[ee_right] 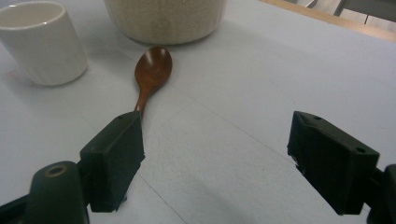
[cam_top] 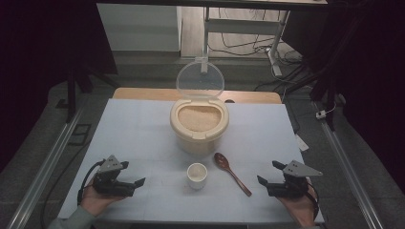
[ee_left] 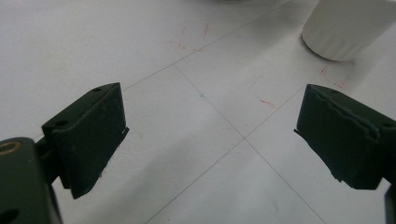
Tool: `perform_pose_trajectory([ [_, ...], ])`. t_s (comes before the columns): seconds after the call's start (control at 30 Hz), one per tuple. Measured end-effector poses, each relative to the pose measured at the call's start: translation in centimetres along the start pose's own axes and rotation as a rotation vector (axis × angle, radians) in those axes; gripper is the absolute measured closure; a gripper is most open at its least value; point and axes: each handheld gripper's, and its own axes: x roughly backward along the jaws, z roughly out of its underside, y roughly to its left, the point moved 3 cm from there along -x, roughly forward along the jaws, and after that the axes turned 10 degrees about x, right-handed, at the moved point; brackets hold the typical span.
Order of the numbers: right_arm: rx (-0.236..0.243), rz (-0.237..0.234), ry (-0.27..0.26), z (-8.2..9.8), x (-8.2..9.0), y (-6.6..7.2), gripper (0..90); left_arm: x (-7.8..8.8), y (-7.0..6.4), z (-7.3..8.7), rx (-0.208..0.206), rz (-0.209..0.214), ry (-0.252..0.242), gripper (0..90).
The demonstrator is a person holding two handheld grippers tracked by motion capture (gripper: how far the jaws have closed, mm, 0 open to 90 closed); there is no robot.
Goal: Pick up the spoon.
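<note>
Evidently staged: white cup (cam_top: 197, 175) just before open rice container (cam_top: 199, 125), wooden spoon (cam_top: 232, 173) just right of cup; left gripper (cam_top: 134, 183) and right gripper (cam_top: 265, 181) flank cup, jaws spread, empty.

left tongs (cam_top: 135, 184) – jaws apart | right tongs (cam_top: 268, 173) – jaws apart

Setting: we judge this a lab or recording room, not a home. Evidence we list: a table (cam_top: 143, 129) under a pale sheet ruled with thin lines and small red marks (ee_left: 336, 77); dark curtains on both sides; loose cables (cam_top: 243, 45) on the floor beyond its far edge; metal rails (cam_top: 43, 174) along the floor.
</note>
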Motion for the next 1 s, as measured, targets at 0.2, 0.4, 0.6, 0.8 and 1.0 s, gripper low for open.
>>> perform_pose_trajectory([
  [0.2, 0.009, -0.002, 0.009, -0.8, 0.1, 0.1, 22.2, 0.0, 0.0, -0.1, 0.001, 0.002, -0.003, 8.4],
  [0.4, 0.007, -0.012, 0.026, -1.8, 0.0, 0.2, 23.6, -0.1, 0.0, 0.0, 0.000, 0.002, 0.002, 8.4],
  [0.6, 0.001, -0.029, 0.039, -2.4, -0.2, 0.4, 25.0, -0.2, 0.0, 0.0, -0.003, -0.003, 0.006, 8.4],
  [0.8, 0.007, -0.036, 0.071, -3.5, -0.3, 0.7, 26.6, -0.3, 0.0, 0.0, -0.006, -0.005, 0.010, 8.4],
  [1.0, 0.024, -0.045, 0.105, -4.5, -0.6, 1.0, 27.4, -0.4, 0.0, 0.1, -0.008, -0.007, 0.014, 8.4],
])
